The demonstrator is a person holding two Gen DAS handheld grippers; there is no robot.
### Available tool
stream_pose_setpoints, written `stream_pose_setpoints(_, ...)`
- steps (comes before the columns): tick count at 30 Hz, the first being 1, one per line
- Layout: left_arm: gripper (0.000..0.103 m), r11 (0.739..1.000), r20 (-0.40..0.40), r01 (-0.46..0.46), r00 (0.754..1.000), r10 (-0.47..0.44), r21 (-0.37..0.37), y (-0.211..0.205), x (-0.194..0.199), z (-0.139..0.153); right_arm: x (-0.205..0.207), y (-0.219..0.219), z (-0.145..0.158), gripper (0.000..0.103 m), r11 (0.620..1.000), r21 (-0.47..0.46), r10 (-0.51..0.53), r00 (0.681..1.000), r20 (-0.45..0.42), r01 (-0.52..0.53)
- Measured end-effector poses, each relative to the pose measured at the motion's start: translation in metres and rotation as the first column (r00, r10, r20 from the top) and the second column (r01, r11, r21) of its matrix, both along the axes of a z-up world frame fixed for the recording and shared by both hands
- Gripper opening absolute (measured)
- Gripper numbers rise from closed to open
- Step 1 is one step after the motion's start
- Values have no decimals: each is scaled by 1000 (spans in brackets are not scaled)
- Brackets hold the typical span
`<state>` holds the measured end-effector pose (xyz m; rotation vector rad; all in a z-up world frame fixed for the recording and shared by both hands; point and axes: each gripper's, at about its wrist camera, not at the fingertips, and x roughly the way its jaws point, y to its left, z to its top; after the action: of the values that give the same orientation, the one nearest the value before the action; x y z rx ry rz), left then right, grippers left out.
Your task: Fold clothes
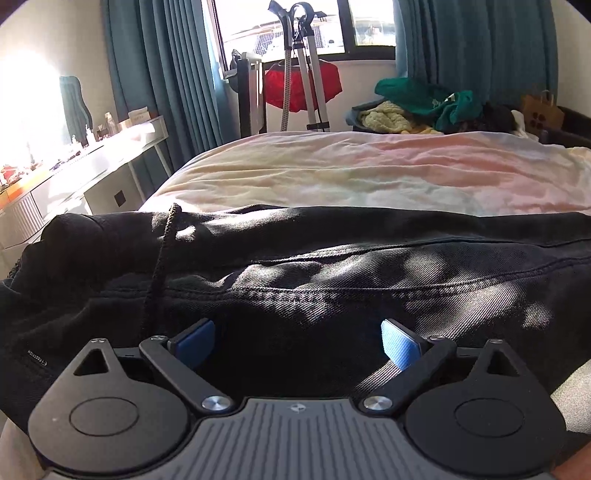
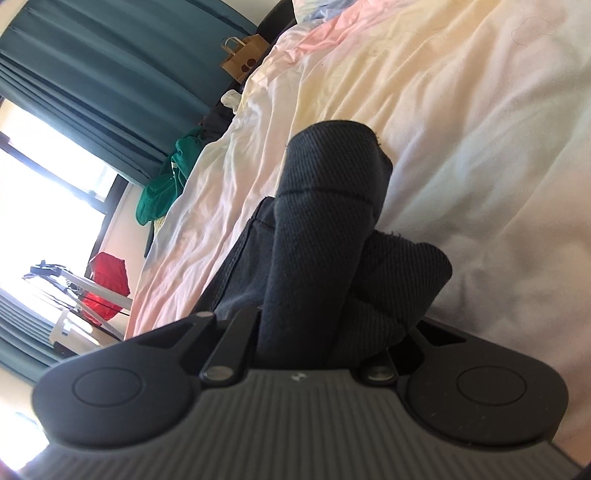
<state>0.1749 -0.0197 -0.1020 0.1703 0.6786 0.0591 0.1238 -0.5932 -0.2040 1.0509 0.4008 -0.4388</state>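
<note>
A black twill garment (image 1: 332, 258), thick and seamed with a braided drawcord (image 1: 162, 251), lies rumpled across my near edge of the bed (image 1: 369, 173). My left gripper (image 1: 298, 341) hangs spread above it; my right gripper (image 2: 317, 332) pinches a ribbed cuff (image 2: 328, 206). At twelve o'clock, teal curtains (image 1: 159, 74) frame a bright window.

Strong daylight thru the window (image 1: 280, 29) far ahead of the left fingers; pane blown out white. Glare also burns out the desk (image 1: 74, 162) off to their left. Dappled sun/shadow patches fall across the black garment (image 1: 332, 266) just past the fingertips. Right wrist view is tilted and its window (image 2: 44, 177) overexposed too; the sheet (image 2: 461, 110) beyond the fingers looks soft. Fisheye bends edges, corners go dark in both.
</note>
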Motion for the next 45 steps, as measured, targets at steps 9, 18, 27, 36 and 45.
stream_pose_setpoints(9,100,999,-31,11,999,-13,-38,11,5,2,10,36,48,13,956,-293,6,1000,-2,-6)
stream_pose_setpoints(18,100,994,-16,-17,1000,16,-105,34,-15,24,38,183,126,13,649,-747,151,987,-59,-144)
stream_pose_setpoints(27,100,966,175,-50,980,96,-254,86,-67,94,27,406,97,13,145,-905,475,831,-290,-399)
stream_pose_setpoints(36,100,919,207,-71,965,162,-387,120,-81,113,0,485,68,14,33,-896,521,772,-363,-443)
stream_pose_setpoints(45,100,865,196,-87,958,209,-494,139,-78,111,23,486,105,16,303,-767,697,680,-227,-566)
